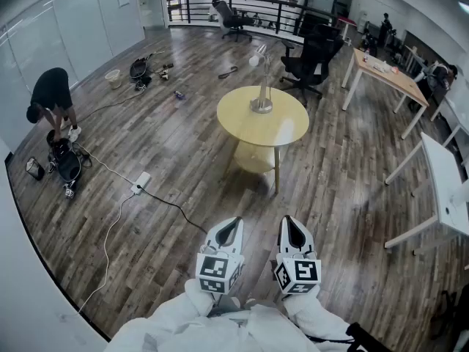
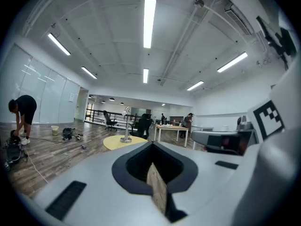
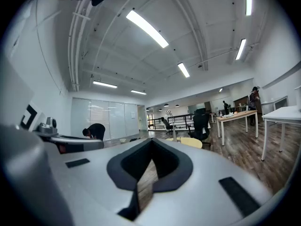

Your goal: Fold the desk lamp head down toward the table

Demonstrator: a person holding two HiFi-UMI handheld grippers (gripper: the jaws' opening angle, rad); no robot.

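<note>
A silver desk lamp [image 1: 261,86] stands upright on a round yellow table [image 1: 278,127] in the middle of the room, its head [image 1: 256,56] raised to the upper left. Both grippers are held close to my body, far short of the table. My left gripper [image 1: 234,222] and right gripper [image 1: 287,220] are side by side, both shut with nothing between the jaws. In the left gripper view the lamp [image 2: 126,126] and table [image 2: 120,143] show small beyond the shut left gripper [image 2: 152,145]. The right gripper view shows the table [image 3: 192,142] past the shut right gripper [image 3: 151,144].
A person [image 1: 50,94] bends over bags at the left. A cable and power strip [image 1: 141,182] lie on the wood floor between me and the table's left. Black office chairs [image 1: 311,59] stand behind the table, and white desks [image 1: 447,189] line the right.
</note>
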